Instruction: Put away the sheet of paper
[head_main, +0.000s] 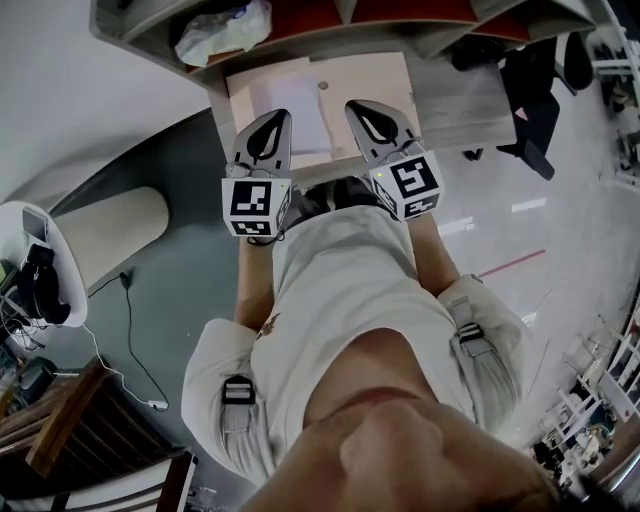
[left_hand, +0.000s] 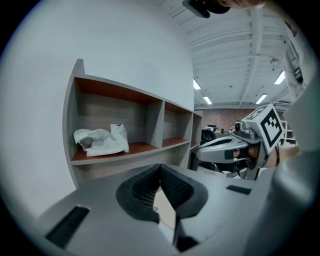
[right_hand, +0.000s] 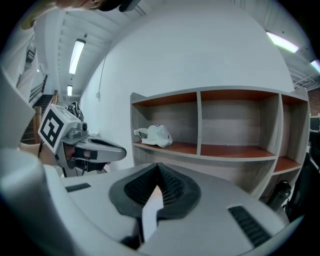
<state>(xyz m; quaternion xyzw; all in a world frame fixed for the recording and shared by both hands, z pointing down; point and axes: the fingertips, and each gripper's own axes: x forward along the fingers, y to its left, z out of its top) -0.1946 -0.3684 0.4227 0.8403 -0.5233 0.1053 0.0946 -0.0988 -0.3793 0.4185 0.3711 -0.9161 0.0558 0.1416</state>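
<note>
- A person's light sleeves (head_main: 250, 400) fill the lower half of the head view, and both forearms reach up toward the frame's centre.
- The left gripper (head_main: 272, 122) sits left of centre, its marker cube (head_main: 255, 205) facing the camera. In its own view the two dark pads (left_hand: 172, 187) are pressed together at the tip (left_hand: 160, 166) with nothing between them. A tan sliver of surface shows through the slit below.
- The right gripper (head_main: 362, 112) sits right of centre, level with the left one and apart from it. In its own view the jaws are clenched tip to tip (right_hand: 158, 165). A white strip shows in the slit under the tips, and I cannot tell whether it is something pinched or the surface seen through the gap.
- Each gripper appears in the other's view: the right one at centre right (left_hand: 200, 150), the left one at centre left (right_hand: 122, 150).
- The sheet of paper (head_main: 300, 105) lies in the upper middle of the head view, on a tan board (head_main: 370, 80). It sits between the two gripper tips, and the left gripper covers its left part.
- The board rests on a grey wood-grain table (head_main: 470, 105).
- Beyond the table, along the top edge, stands a shelf unit (head_main: 150, 30) with grey walls and reddish boards (right_hand: 200, 107).
- A crumpled white bag (head_main: 222, 30) lies in its leftmost compartment (left_hand: 102, 140) (right_hand: 154, 135).
</note>
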